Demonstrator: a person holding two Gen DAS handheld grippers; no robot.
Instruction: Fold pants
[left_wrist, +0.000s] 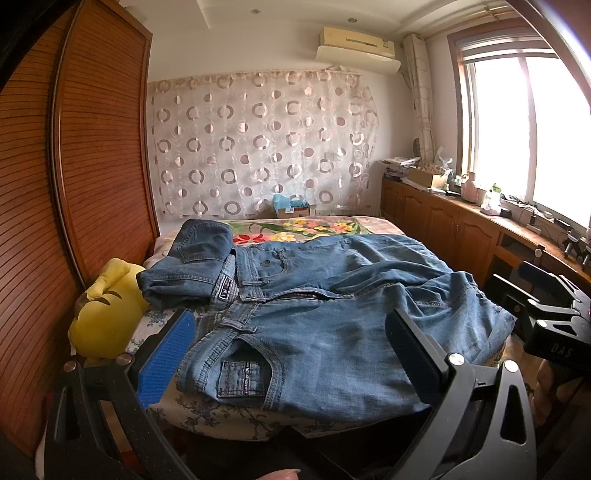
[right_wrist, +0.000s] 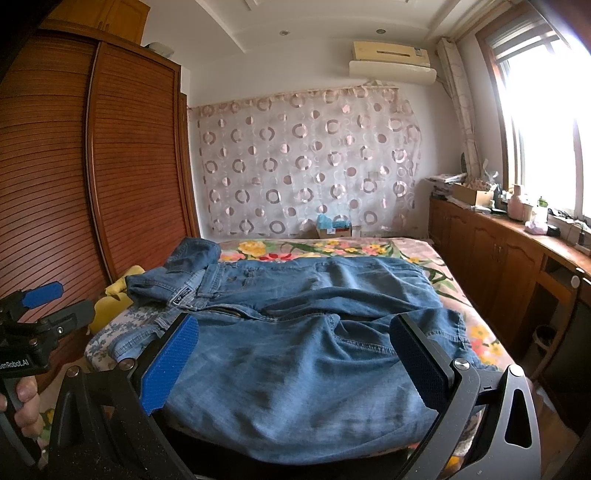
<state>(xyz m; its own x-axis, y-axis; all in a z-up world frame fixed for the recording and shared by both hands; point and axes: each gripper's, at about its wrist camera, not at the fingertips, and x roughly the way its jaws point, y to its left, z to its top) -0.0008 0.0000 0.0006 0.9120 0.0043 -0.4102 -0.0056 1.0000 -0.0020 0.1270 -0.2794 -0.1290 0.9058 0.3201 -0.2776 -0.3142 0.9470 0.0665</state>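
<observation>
We see faded blue denim jeans (left_wrist: 332, 325) with paler stitching and a dark label patch at the pocket. The bed sheet (left_wrist: 295, 227) under them carries red, yellow and green flowers on pink, and nearer us a grey-blue floral print on cream. A bright yellow plush toy (left_wrist: 107, 314) lies beside it. Our gripper pads (right_wrist: 168, 363) are vivid blue on black frames. The wardrobe (right_wrist: 122, 166) is reddish-brown slatted wood, and the curtain (right_wrist: 310, 162) is sheer white with pink and brown rings.
</observation>
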